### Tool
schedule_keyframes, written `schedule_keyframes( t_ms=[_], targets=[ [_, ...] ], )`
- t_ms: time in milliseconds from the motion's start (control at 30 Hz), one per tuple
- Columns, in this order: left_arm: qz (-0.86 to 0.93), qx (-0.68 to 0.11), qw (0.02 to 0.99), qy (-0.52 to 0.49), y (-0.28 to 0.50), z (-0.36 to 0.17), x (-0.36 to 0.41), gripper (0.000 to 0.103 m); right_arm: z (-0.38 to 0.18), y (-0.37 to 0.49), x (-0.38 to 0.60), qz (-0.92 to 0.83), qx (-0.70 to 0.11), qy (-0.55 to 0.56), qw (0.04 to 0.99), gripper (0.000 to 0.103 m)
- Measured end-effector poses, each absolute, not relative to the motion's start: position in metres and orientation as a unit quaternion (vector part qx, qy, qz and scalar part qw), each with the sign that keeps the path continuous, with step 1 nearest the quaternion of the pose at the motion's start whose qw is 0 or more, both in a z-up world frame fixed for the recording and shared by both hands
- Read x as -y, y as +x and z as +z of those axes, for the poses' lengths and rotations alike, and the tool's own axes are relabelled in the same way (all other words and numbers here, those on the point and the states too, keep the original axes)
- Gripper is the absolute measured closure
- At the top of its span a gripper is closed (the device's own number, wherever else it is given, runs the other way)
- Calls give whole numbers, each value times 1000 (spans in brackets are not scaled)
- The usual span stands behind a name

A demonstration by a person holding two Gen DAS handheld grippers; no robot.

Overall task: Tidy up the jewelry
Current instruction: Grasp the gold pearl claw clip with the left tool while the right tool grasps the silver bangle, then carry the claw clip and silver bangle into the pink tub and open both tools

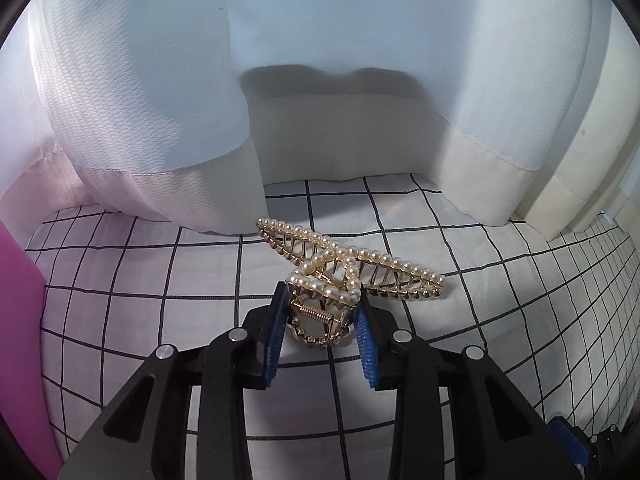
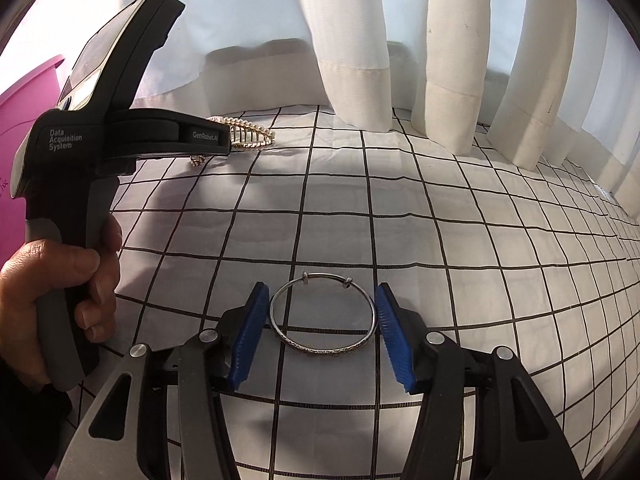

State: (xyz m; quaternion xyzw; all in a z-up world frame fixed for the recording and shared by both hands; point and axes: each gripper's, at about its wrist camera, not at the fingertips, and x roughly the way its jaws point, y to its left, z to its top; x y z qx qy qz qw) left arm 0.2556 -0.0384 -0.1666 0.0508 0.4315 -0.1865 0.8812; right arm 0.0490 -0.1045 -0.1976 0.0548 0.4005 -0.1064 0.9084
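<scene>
A gold hair claw clip trimmed with pearls [image 1: 344, 268] rests on the white grid-patterned cloth [image 1: 120, 280]. My left gripper [image 1: 322, 296] is shut on the clip's handle end, blue pads [image 1: 278, 328] pressing both sides. The clip also shows in the right wrist view [image 2: 248, 136], partly hidden behind the left gripper's body. A silver bangle [image 2: 323, 314] lies flat on the cloth. My right gripper [image 2: 322, 300] is open, its blue pads [image 2: 250, 332] either side of the bangle, close to its rim.
White curtains [image 1: 160, 120] hang down onto the cloth at the back. A pink container [image 2: 24, 120] stands at the far left, also seen in the left wrist view [image 1: 20, 340]. A hand [image 2: 52, 300] holds the left gripper's handle.
</scene>
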Motion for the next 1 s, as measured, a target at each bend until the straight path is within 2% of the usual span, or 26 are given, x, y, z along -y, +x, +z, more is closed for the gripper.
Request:
schedule_keyframes(
  t_ms=[500,1000],
  targets=[
    [-178,-426,887,22,211,-146,18,72,-188,27,114,-87,-394,58,913,50],
    [-155,-422,893,3,199,-120,11,72,-167,11,123,-58,-378,55,922,50]
  ],
)
